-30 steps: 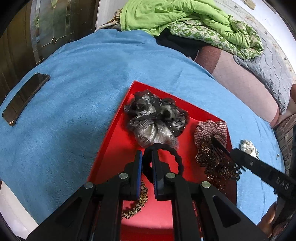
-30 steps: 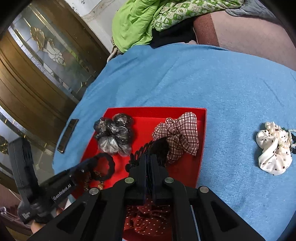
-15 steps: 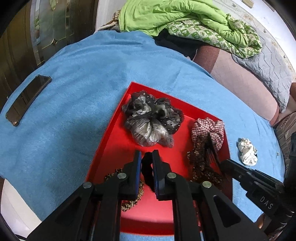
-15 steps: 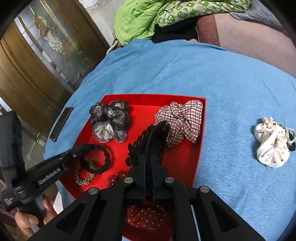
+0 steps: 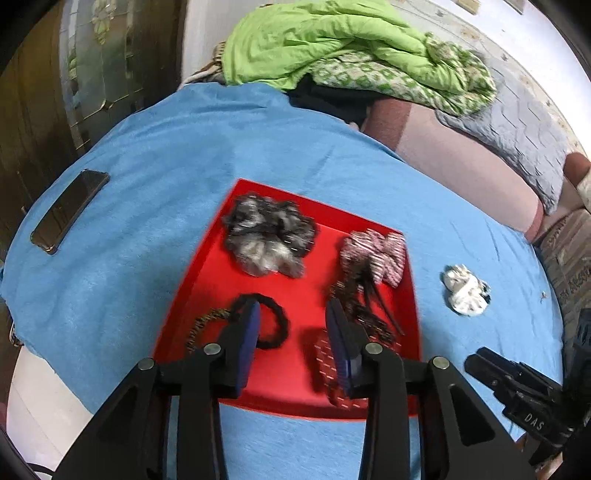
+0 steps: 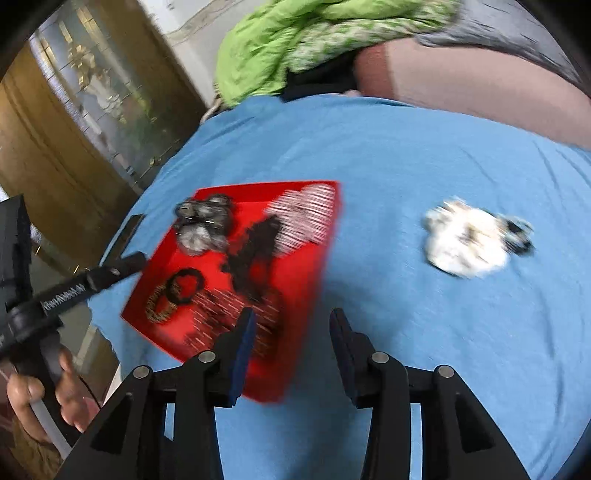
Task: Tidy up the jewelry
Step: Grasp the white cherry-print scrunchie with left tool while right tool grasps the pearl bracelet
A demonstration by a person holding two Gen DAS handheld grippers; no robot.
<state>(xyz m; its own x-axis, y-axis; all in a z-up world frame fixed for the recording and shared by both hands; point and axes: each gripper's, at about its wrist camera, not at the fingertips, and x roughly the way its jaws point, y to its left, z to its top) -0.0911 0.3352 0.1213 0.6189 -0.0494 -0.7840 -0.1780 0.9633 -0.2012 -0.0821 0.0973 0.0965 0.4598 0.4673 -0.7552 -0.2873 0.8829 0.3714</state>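
Right wrist: motion blur smears red tray (image 6: 325, 236) contents.

A blue cloth (image 5: 155, 155) covers the surface that fills the middle of both views. At upper left stands a brown wooden door (image 6: 55, 158) with a leaded glass panel (image 5: 92, 66), beside a strip of pale wall (image 5: 201, 33). Along the top lie a crumpled green quilt (image 5: 317, 40) and, toward the upper right, a grey quilted cover (image 5: 524, 125) over a pinkish mattress (image 5: 461, 166), in daylight.
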